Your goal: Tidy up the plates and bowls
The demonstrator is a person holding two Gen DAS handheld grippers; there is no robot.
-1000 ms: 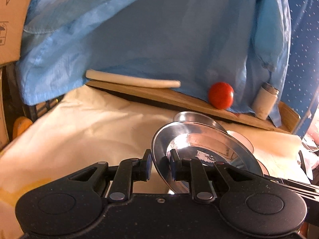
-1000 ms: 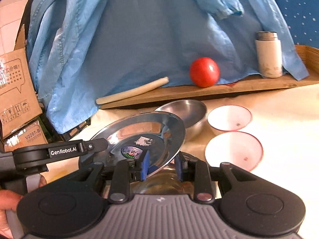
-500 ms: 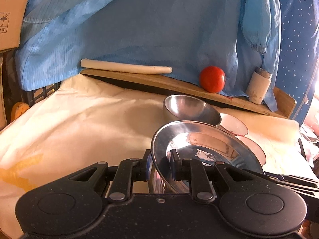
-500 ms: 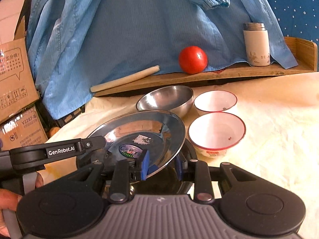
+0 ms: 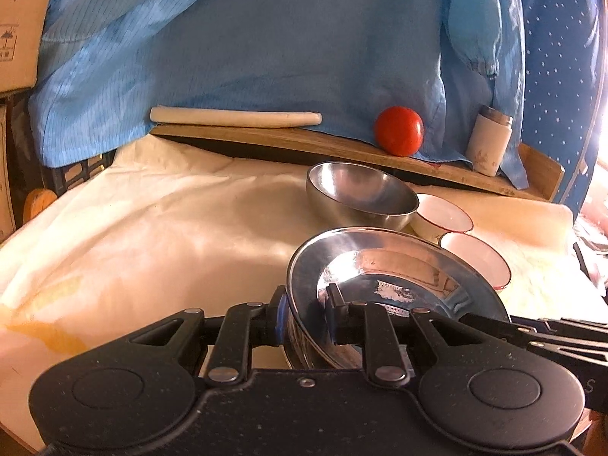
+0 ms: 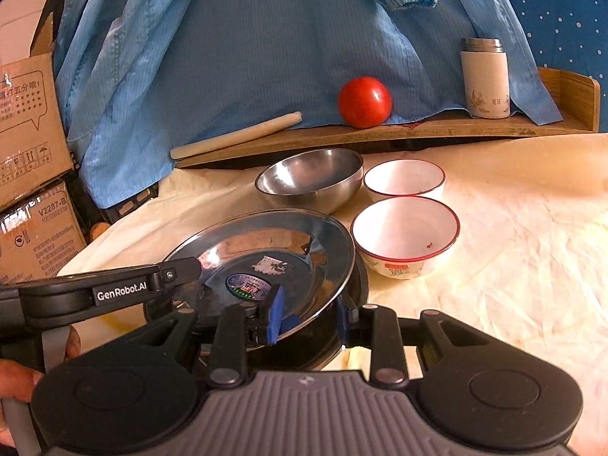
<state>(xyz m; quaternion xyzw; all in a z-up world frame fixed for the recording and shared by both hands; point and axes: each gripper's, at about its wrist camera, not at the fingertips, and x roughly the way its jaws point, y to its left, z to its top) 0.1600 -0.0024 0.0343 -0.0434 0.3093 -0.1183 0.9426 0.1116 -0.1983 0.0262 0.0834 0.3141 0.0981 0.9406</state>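
Plate (image 6: 273, 254) pinched by both hand-held grippers, seemingly

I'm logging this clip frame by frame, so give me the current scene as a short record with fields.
held item: steel plate, tilted, its rim between the fingers of both claws
left claw: on the plate's left rim
right claw: on the plate's near rim
under the plate: another dark round dish, only partly visible
steel bowl: upright on the cloth behind the plate
white bowls: two, red-rimmed, near one and far one, right of the plate
back shelf: tomato, white flask, pale stick
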